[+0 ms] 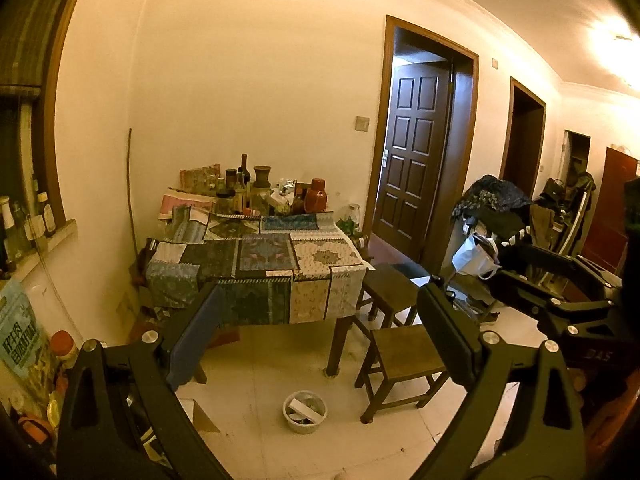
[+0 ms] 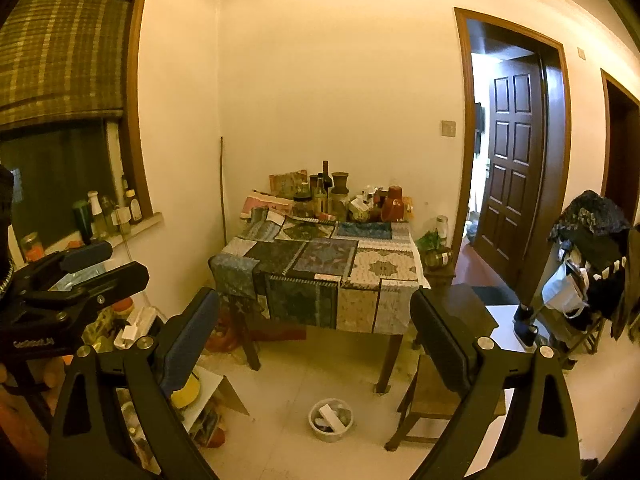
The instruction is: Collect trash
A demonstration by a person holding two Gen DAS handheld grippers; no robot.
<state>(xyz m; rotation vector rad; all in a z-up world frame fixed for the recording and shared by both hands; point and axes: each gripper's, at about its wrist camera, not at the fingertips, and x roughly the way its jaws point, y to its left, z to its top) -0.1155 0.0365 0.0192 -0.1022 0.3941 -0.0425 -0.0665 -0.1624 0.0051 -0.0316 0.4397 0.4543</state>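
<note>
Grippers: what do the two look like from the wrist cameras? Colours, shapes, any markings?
Both match. The left gripper and right gripper have matte black frames with triangular cutouts, silver round bolts and flat rectangular fingers faced with dark blue pads. The left gripper's body carries small white lettering, too blurred to read. No cables or sleeves show.

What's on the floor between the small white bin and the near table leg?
Only bare pale tile lies between the small white bin and the near table leg; both wrist views show it.
</note>
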